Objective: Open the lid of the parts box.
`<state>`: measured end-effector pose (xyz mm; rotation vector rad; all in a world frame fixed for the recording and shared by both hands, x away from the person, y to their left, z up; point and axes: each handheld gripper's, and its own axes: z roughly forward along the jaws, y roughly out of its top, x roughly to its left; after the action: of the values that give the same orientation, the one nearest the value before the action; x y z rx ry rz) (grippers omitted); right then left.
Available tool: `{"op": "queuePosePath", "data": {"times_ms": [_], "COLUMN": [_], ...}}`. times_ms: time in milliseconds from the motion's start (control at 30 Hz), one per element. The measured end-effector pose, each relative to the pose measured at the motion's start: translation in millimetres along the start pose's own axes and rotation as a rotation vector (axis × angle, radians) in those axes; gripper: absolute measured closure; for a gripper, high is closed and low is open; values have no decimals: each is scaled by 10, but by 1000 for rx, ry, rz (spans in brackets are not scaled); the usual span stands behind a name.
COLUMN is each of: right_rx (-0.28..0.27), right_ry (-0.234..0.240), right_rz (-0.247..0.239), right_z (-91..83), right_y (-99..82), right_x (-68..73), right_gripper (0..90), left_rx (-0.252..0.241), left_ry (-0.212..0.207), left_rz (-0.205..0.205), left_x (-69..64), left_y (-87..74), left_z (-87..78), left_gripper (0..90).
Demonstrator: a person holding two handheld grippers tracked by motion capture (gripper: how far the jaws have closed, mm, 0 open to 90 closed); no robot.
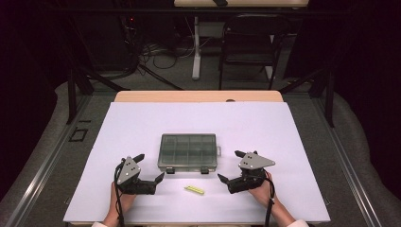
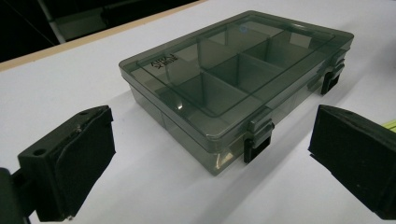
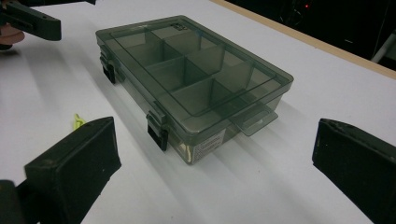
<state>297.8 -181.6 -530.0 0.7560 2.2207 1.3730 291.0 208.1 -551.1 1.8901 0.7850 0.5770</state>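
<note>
Both hand-held grippers stand with jaws spread wide and nothing between them: the left hand-held gripper [image 1: 149,168] sits just off the near-left corner of the compartment box [image 1: 188,151], the right hand-held gripper [image 1: 232,166] just off its near-right corner, neither touching it. From each gripper's own camera the box lies straight ahead between the jaws, close but clear of them.

By my reading, the work on the box has not begun. Its lid [image 2: 233,60] lies flat and shut, and both latches, the left latch [image 2: 258,135] and the right latch [image 2: 332,74], look snapped down over the front edge. Unlatching, lifting the lid and anything to do with the yellow-green strip [image 1: 194,190] all appear to remain. That strip lies on the desk [image 1: 142,123] between the 2 grippers, nearer the person than the box and apart from it.

The box is smoky, see-through hard plastic, shallow and rectangular with rounded corners, glossy enough to catch glare. Thin dividers inside split it into about 8 cells, which look empty. The latches are darker, opaque clips. A clear flat tab [image 3: 252,119] juts from one short side, above a small label. The strip is slim, flat and bright. The jaws are matte black blocks, and the desk cover is smooth, matte white.
</note>
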Motion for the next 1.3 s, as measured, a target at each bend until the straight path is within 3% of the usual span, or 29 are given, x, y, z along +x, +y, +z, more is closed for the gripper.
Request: {"op": "queuePosePath", "data": {"times_ms": [233,500,733,967,1300], "right_rx": [39,77,117,136,161], "right_ry": [33,48,68,77,69], "right_rz": [10,8,8,3,-5], "right_z": [155,276,365,394,433], "right_y": [49,67,62,48,32], "right_x": [-23,-40,-48,-69,-26], "right_gripper": [0,4,37,127,278], "left_rx": [50,73,102,123,130], "left_ry": [-25,-61,-96,-127,-134], "left_rz": [12,17,31,36,22], "left_x": [59,117,184,180,220], "left_y": [9,26,17,-3,-25], "left_z": [95,154,185,215,203], "left_gripper": [0,5,81,150,259]}}
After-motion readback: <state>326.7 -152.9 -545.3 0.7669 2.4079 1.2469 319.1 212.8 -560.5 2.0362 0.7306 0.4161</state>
